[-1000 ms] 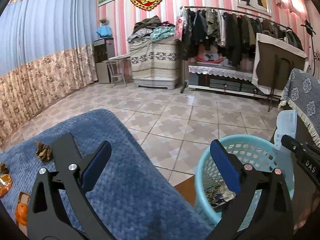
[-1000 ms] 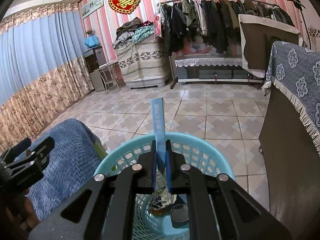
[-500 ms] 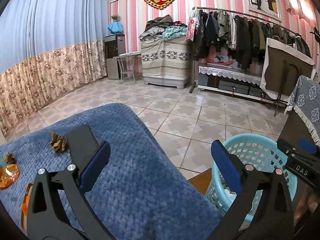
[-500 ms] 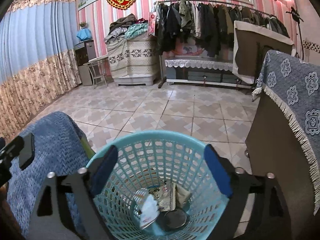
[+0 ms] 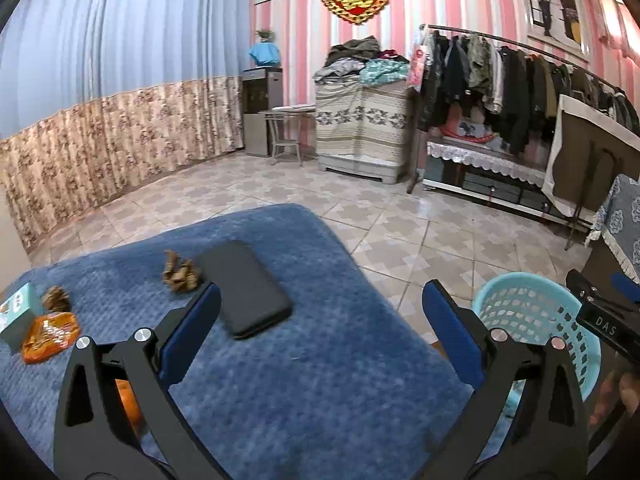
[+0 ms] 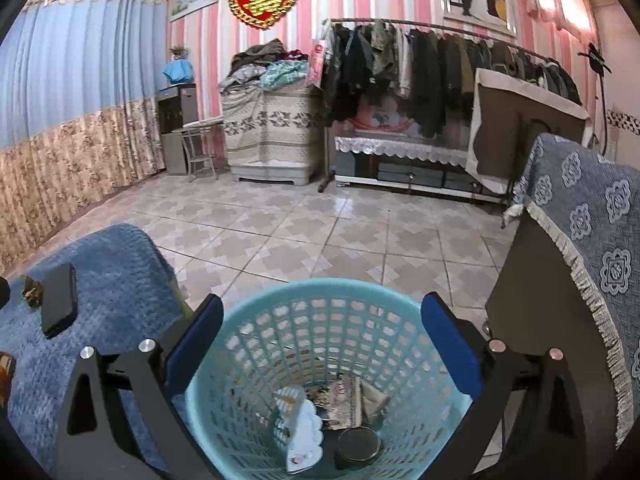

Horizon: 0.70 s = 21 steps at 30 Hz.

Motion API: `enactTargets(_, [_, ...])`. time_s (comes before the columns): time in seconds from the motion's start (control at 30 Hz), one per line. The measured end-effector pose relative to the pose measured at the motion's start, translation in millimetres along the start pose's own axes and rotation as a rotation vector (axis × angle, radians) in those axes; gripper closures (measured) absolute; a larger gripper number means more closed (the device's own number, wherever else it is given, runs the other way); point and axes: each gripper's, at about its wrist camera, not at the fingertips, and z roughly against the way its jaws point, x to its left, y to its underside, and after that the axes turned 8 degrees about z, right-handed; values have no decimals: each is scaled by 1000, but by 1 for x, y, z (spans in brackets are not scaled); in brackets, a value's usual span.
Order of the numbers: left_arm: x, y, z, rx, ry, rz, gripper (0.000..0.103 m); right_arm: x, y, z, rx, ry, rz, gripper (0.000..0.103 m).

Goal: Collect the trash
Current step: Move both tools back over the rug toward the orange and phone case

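Observation:
A light blue basket (image 6: 256, 320) stands on the floor with trash in it: a white wrapper (image 6: 302, 428), printed paper and a dark round lid. My right gripper (image 6: 320, 344) is open and empty above the basket. My left gripper (image 5: 320, 328) is open and empty over the blue cloth (image 5: 312, 392). On the cloth lie brown crumpled scraps (image 5: 180, 274), a second scrap (image 5: 56, 298), an orange wrapper (image 5: 48, 336) and a small teal box (image 5: 16, 314). The basket also shows at the right of the left wrist view (image 5: 532, 316).
A black phone (image 5: 244, 292) lies on the blue cloth beside the scraps. A cabinet under a patterned blue cover (image 6: 580, 280) stands right of the basket. Tiled floor (image 6: 320, 232) stretches to a clothes rack (image 6: 440, 64) and covered furniture by the far wall.
My right gripper opened and let go of the blue-white wrapper, which now lies in the basket. My left gripper swung left over the blue cloth, bringing the phone and scraps into view.

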Motion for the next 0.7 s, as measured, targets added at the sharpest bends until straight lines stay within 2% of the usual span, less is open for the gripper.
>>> enactTargets(0.27, [76, -2, 29, -12, -99, 59, 6, 65, -10, 18, -44, -114, 94, 5])
enactTargets(0.37, [116, 3, 40, -15, -174, 69, 6, 96, -9, 24, -51, -159, 146, 5])
enactTargets(0.5, [171, 15, 51, -2, -273, 97, 6, 143, -3, 34, -51, -279, 208, 5])
enactTargets(0.7, [243, 40, 63, 34, -405, 147, 6, 216, 16, 53, -47, -408, 329, 5])
